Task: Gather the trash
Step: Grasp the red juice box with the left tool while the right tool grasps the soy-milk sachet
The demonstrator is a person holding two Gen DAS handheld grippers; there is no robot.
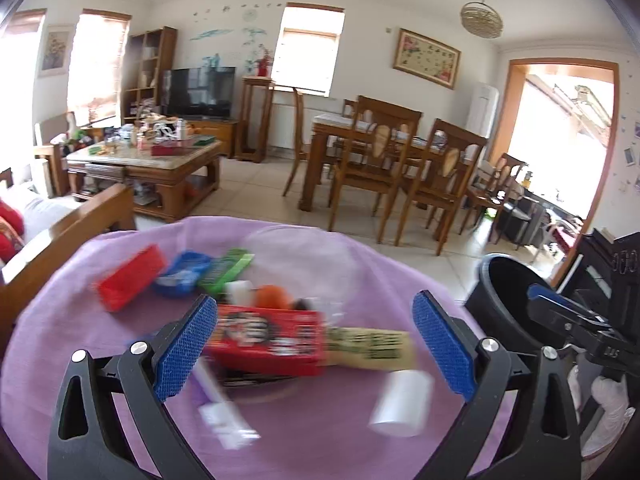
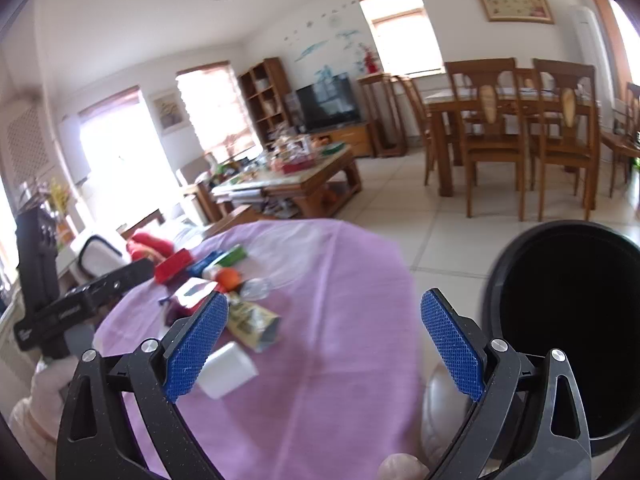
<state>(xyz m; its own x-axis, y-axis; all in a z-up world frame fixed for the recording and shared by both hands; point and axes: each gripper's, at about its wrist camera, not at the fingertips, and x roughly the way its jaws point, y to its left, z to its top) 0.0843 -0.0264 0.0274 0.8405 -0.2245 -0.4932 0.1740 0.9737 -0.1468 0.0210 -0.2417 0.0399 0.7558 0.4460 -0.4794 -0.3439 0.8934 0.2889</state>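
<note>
In the left wrist view, the left gripper (image 1: 314,344) is seen with its blue-padded jaws spread wide and nothing gripped between them. Below it, a table draped in a purple cloth (image 1: 320,440) is strewn with trash, all of it smeared by blur. A red printed carton (image 1: 268,338) lies between the jaws' outlines, with a beige and green printed wrapper (image 1: 368,346) touching its right end and a white cup (image 1: 400,402) on its side nearer the camera. Farther back, a red box (image 1: 128,276), a blue pack (image 1: 184,274) and a green pack (image 1: 226,268) are set side by side. A black bin (image 1: 504,300) stands just beside the table's right edge.

In the right wrist view, the right gripper (image 2: 324,348) is likewise held wide and empty over the cloth. The white cup (image 2: 226,370) and the opened wrapper (image 2: 254,326) are found by its left finger, an orange round item (image 2: 229,278) farther back, and the bin's dark mouth (image 2: 568,320) on the right.
</note>
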